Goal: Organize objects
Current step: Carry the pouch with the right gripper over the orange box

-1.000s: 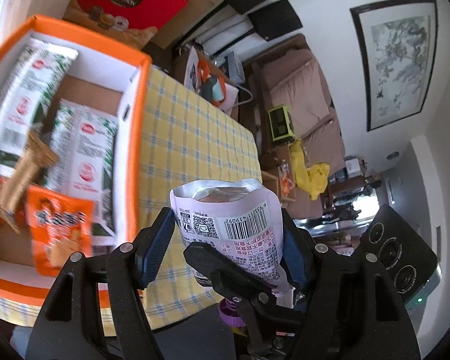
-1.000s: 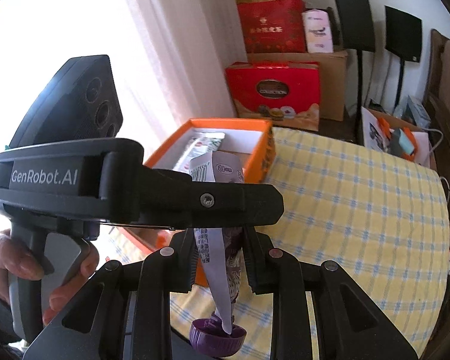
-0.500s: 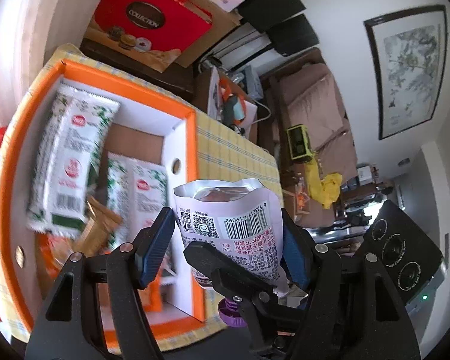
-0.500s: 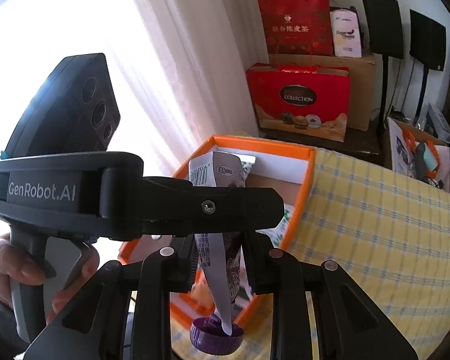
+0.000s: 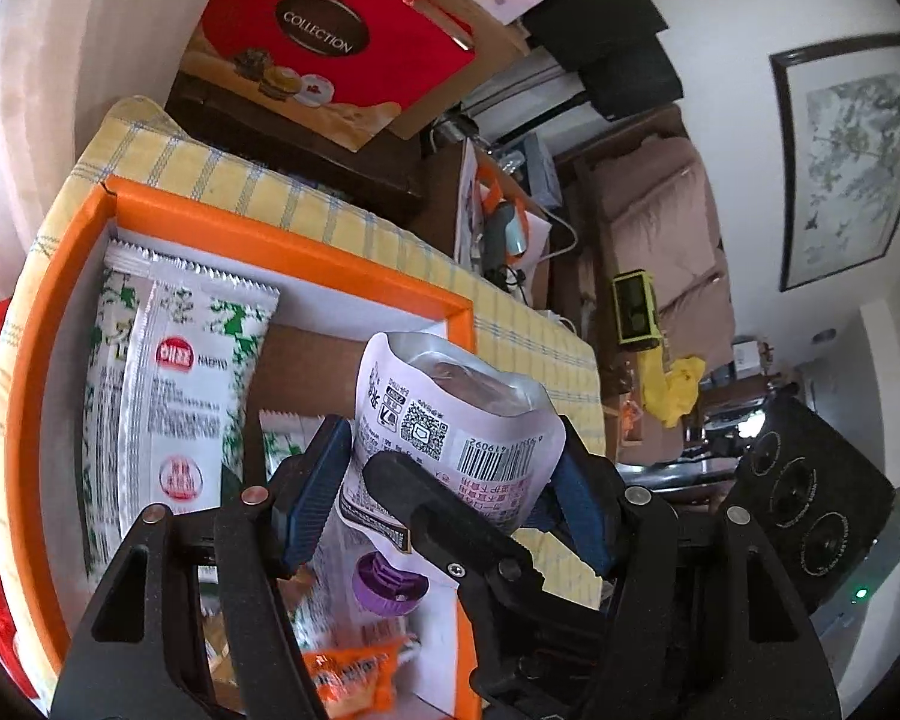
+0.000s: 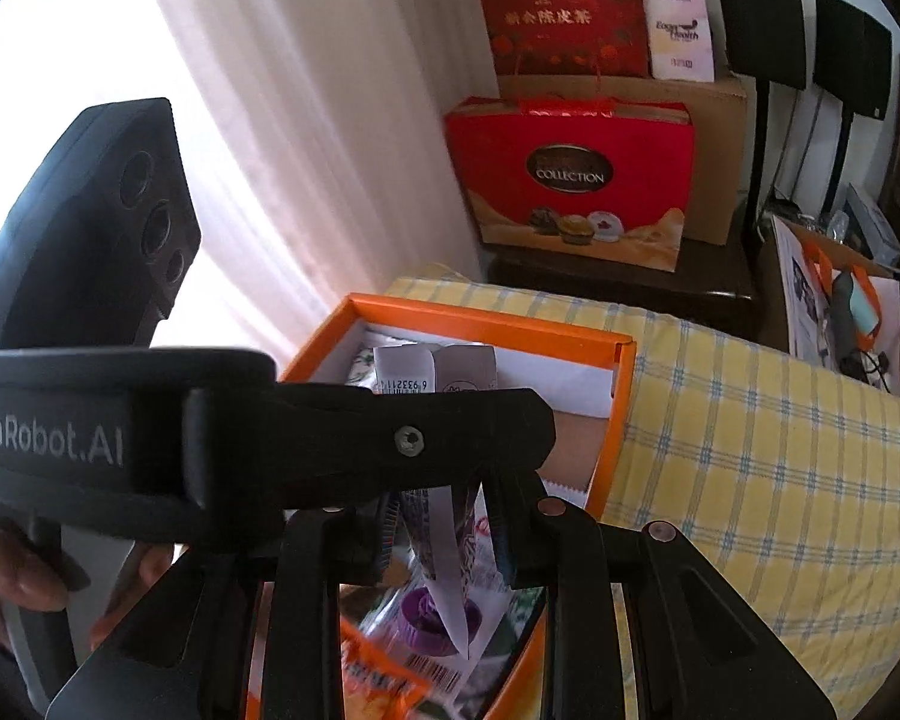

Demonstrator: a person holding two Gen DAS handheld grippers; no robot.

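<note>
I pinch the pouch [image 5: 450,420] from both sides, left fingers [image 5: 444,498] across its width, right fingers [image 6: 444,534] clamped on its thin edge, above the box [image 5: 282,240]. It's soft and slippery (cap [image 5: 387,585] down), so I'd grip the stiffer seams.

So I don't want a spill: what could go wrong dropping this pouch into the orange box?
The pouch hangs cap-down close to a wall of the box, so it might catch the rim or tip out. The right gripper pinches only its thin side edge, so it could twist free.
</note>
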